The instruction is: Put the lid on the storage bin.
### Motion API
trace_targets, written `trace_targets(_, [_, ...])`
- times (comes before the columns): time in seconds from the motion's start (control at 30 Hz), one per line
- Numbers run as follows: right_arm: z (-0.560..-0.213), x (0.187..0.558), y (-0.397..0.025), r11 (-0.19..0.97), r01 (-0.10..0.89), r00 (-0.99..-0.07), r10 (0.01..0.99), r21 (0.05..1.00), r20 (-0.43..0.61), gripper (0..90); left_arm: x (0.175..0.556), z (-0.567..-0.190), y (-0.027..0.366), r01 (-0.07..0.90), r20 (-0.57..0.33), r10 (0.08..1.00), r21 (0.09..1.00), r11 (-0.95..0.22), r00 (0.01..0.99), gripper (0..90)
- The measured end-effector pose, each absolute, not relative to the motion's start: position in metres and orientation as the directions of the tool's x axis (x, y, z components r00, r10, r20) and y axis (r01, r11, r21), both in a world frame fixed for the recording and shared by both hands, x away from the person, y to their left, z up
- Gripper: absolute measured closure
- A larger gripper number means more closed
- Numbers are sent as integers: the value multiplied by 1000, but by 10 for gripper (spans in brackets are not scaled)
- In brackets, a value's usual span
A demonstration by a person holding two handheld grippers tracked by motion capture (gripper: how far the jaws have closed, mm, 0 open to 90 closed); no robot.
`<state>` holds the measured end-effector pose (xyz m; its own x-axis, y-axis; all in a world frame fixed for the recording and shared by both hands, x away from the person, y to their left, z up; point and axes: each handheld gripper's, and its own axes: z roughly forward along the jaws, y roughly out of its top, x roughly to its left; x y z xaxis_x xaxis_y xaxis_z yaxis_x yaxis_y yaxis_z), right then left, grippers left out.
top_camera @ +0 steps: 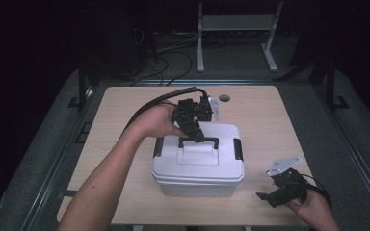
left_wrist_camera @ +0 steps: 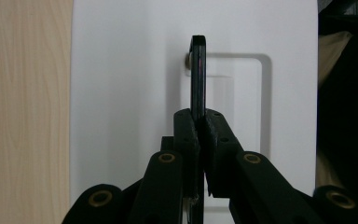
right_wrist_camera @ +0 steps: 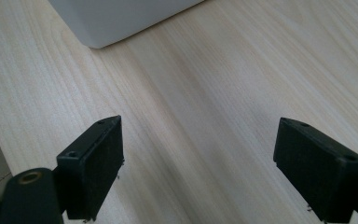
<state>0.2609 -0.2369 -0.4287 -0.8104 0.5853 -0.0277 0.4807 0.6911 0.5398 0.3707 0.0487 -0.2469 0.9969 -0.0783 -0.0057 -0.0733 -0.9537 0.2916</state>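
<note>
A white lidded plastic box [top_camera: 198, 166] with black side latches stands in the middle of the wooden table [top_camera: 255, 113]. Its black carry handle [top_camera: 200, 141] stands raised from the lid. My left gripper [top_camera: 196, 134] reaches over the lid from the left and is shut on that handle. In the left gripper view the thin handle [left_wrist_camera: 197, 74] runs upright between the two pressed pads [left_wrist_camera: 186, 135], with the white lid [left_wrist_camera: 121, 93] behind. My right gripper [top_camera: 275, 196] rests open near the table's front right corner. Bare wood lies between its fingers [right_wrist_camera: 93, 161], and a corner of the box [right_wrist_camera: 116, 18] shows ahead.
A small round dark spot [top_camera: 224, 98] sits near the table's far edge. Beyond the table are cables and a white metal stand [top_camera: 236, 29] on the dark floor. Bare wood surrounds the box on the left, right and back.
</note>
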Motion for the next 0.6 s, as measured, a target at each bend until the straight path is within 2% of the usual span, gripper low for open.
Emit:
trace_targets(0.27, [-428, 261, -237, 690, 480, -810, 585, 541, -28, 153, 370, -251, 48, -74, -7, -79, 270, -960, 997, 840])
trace_targets(0.4, [-428, 260, -237, 690, 479, -810, 586, 543, -30, 153, 371, -249, 53, -57, -14, -65, 326, -944, 998, 784])
trace_targets(0.6, [-428, 260, -236, 690, 482, -810, 586, 540, -27, 153, 371, -253, 61, -43, -11, -49, 331, -943, 999, 750])
